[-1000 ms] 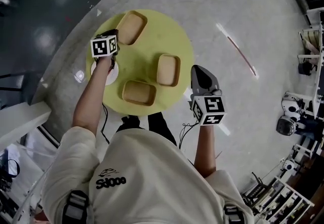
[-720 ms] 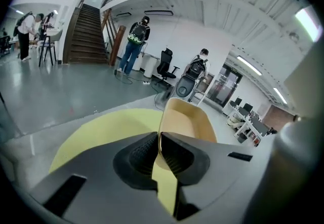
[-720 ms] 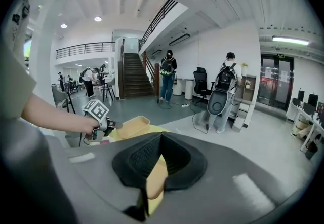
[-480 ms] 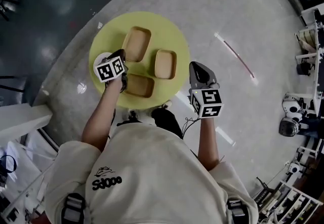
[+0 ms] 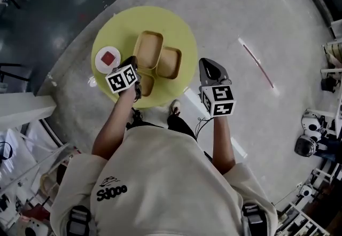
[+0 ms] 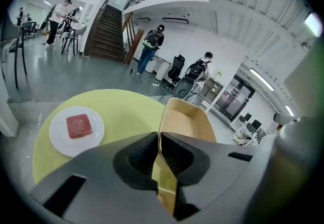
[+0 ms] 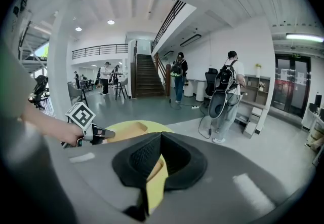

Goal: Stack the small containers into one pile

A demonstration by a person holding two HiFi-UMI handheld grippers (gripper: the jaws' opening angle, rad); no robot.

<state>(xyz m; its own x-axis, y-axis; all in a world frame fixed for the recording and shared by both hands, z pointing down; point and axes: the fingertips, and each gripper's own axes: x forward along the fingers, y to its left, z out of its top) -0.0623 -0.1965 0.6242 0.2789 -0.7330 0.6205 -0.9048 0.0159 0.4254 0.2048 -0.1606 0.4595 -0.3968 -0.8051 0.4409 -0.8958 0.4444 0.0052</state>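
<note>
Three tan containers lie close together on the round yellow table [image 5: 184, 37]: a far one [image 5: 149, 48], a right one [image 5: 169, 62] and a near one [image 5: 146, 85]. My left gripper [image 5: 134, 69] is shut on the near container's left wall. In the left gripper view that wall stands pinched between the jaws of the left gripper [image 6: 158, 137], and the near container [image 6: 187, 119] stretches away behind them. My right gripper [image 5: 209, 64] hovers off the table's right edge, shut with nothing in it. The right gripper view shows the right gripper [image 7: 161, 139] with its tips together.
A white plate [image 5: 99, 60] with a red square on it sits at the table's left side, and the same plate [image 6: 58, 139] lies left of the jaws in the left gripper view. Several people stand in the hall beyond. A cable and a red-white strip lie on the floor.
My left gripper has come from the far left of the table to the near container and closed on its wall. The three containers now sit closer together. The right gripper has barely moved.
</note>
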